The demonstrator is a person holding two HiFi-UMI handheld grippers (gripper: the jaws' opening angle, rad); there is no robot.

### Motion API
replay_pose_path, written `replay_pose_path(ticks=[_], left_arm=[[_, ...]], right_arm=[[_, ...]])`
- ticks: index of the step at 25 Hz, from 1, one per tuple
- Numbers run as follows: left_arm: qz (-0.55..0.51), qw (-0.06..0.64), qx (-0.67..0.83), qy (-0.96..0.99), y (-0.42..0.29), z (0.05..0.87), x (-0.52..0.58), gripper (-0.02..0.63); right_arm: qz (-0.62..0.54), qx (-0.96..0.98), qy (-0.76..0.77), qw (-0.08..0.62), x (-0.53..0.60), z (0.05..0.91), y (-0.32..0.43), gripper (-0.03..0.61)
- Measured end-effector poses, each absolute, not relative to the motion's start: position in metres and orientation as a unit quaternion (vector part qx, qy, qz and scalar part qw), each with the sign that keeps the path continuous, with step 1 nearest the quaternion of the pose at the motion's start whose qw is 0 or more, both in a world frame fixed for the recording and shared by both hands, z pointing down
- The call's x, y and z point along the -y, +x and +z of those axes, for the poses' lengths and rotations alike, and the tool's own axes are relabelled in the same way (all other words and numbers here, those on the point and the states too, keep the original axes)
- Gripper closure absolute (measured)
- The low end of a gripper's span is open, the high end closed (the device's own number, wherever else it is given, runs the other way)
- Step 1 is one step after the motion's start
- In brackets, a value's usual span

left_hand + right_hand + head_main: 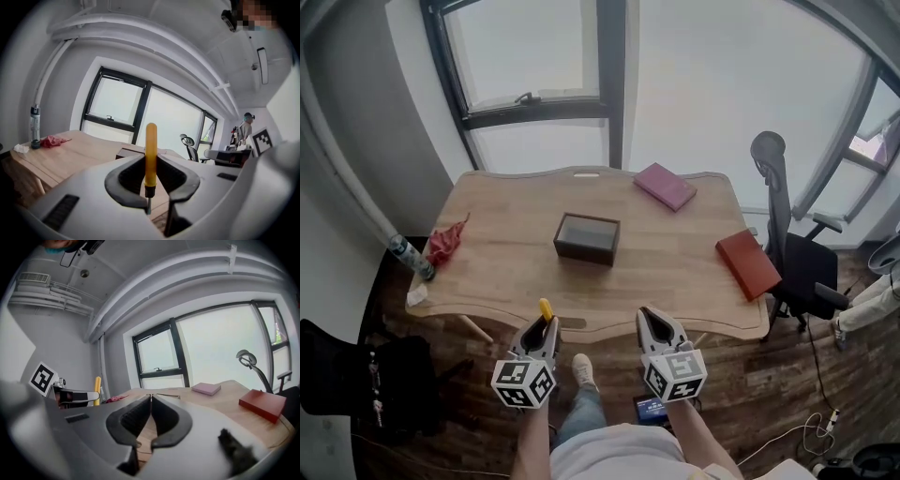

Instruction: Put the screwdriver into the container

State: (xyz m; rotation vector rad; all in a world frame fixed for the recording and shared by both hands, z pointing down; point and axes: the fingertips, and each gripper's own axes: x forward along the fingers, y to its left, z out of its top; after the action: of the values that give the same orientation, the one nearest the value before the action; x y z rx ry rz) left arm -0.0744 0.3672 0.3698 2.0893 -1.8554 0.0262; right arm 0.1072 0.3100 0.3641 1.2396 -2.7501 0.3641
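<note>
My left gripper is shut on a yellow-handled screwdriver, which stands upright between the jaws with its metal tip pointing down. The yellow handle pokes out at the table's near edge. The dark open-topped container sits mid-table, well beyond both grippers; its rim shows just behind the left jaws. My right gripper hovers over the near edge, its jaws shut with nothing between them.
On the wooden table lie a pink book at the back right, a red book at the right edge, a red cloth and a bottle at the left. An office chair stands to the right.
</note>
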Motion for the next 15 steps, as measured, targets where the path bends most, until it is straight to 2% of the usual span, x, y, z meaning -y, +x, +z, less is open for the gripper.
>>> replay_pose_path(ticks=[15], left_arm=[[0.061, 0.162, 0.601, 0.780, -0.167, 0.369, -0.149, 0.534]], right_arm=[[0.155, 0.867, 0.467, 0.075, -0.109, 0.371, 0.016, 0.546]])
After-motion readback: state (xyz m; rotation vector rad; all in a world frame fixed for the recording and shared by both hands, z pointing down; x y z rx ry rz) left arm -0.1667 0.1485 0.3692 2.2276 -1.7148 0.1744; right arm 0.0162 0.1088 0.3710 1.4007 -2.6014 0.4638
